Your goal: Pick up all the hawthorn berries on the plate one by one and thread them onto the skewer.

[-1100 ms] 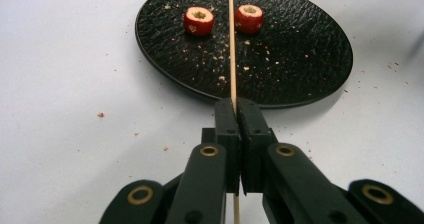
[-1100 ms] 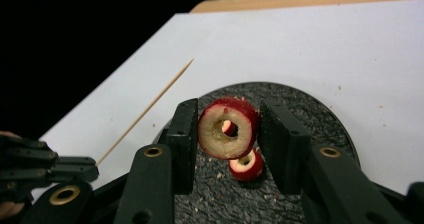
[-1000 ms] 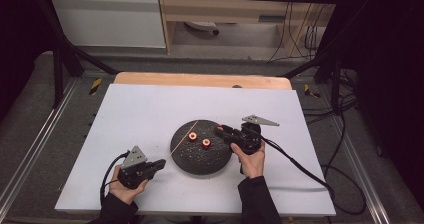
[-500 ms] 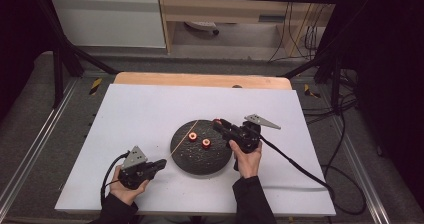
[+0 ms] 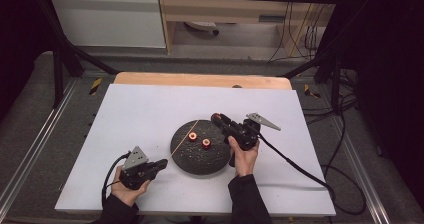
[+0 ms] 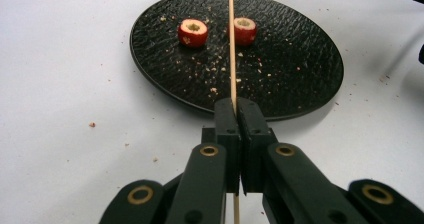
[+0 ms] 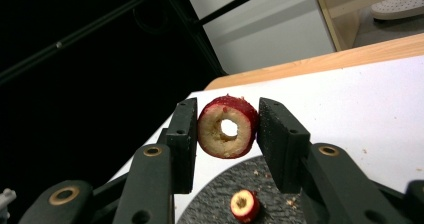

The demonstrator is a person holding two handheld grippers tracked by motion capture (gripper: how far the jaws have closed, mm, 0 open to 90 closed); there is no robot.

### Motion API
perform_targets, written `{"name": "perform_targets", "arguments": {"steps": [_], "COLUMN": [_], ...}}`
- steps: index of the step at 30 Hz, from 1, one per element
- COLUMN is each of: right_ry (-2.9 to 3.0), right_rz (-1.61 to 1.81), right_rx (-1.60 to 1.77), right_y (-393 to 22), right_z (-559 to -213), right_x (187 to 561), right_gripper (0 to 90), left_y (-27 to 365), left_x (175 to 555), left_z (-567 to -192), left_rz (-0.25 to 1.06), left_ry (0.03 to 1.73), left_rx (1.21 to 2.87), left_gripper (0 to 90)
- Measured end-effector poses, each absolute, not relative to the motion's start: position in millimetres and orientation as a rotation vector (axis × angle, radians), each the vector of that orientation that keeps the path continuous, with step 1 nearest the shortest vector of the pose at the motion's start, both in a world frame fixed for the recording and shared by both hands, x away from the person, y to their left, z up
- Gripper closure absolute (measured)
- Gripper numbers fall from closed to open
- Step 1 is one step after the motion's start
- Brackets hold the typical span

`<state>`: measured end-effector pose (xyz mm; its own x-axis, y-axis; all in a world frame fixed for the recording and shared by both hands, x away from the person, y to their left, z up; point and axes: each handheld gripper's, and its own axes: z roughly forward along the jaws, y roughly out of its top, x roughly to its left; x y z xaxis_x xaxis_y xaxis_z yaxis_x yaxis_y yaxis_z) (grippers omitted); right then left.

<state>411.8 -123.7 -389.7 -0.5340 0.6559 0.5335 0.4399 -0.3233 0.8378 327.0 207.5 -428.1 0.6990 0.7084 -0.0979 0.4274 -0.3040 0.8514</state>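
From the high view, a round black plate (image 5: 200,156) sits near the middle of the white worktop (image 5: 150,114), with two small red fruit rings (image 5: 192,136) (image 5: 206,143) lying side by side on it. The left claw (image 5: 161,163) rests low on the worktop just off the plate's left edge, and a thin wooden skewer (image 5: 184,140) slants from it up across the plate. The right claw (image 5: 217,118) hovers at the plate's upper right edge, a red speck at its tip.

The left gripper view shows what the overhead cannot: the left claw (image 6: 238,106) is pressed tight on the skewer (image 6: 232,44), which runs straight out between the two rings (image 6: 193,32) (image 6: 245,30) on the textured plate (image 6: 300,79). Pale crumbs are scattered over the plate and worktop.

The right gripper view makes the red speck plain: the right claw (image 7: 228,126) holds a third cored fruit ring (image 7: 227,126), red skin, pale flesh, a hole clean through its middle, lifted above the plate (image 7: 210,199). One ring (image 7: 244,205) on the plate shows below it.
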Motion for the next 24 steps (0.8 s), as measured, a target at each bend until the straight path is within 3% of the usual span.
{"name": "perform_targets", "arguments": {"steps": [24], "right_ry": [1.577], "right_rz": [2.110], "right_rx": [1.469], "right_y": [-125.7], "right_z": [-385.2], "right_x": [419.5], "right_gripper": [61.8], "left_y": [180.9], "left_x": [322.2], "left_z": [-418.5], "left_rz": [0.359], "left_ry": [0.824], "left_rx": [1.905], "left_gripper": [88.4]}}
